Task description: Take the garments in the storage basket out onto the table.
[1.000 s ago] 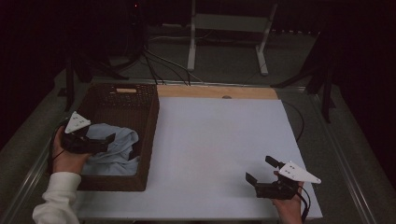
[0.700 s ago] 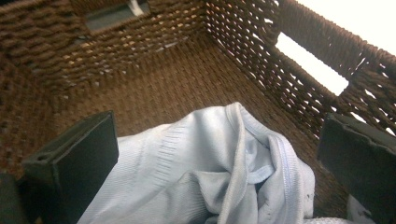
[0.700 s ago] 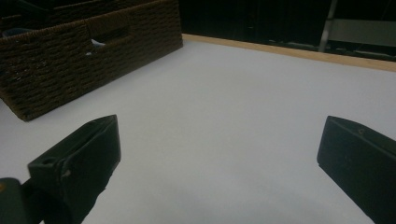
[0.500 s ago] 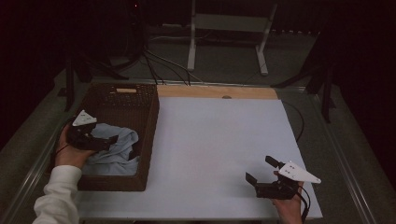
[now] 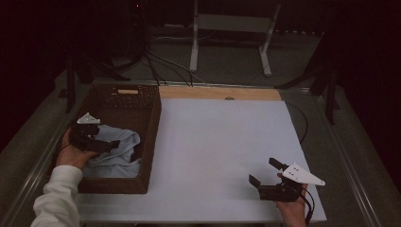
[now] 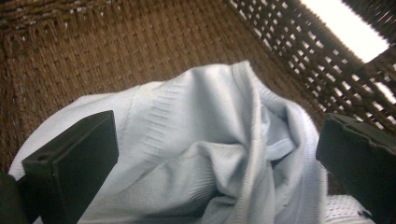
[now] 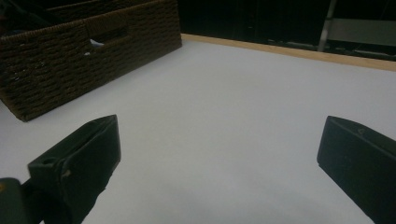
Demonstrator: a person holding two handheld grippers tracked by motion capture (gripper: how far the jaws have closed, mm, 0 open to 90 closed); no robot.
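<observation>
- My left gripper (image 5: 101,142), jaws wide, hangs inside the wicker basket (image 5: 146,142), poised to grab the pale blue shirt (image 6: 210,154) crumpled there.
- My right gripper (image 5: 269,177) waits wide on the desk (image 5: 213,142), right of the basket.

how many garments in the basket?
1 visible: a light blue garment bunched at the near end of the wicker basket, under the open left gripper. More may lie hidden beneath.
</observation>
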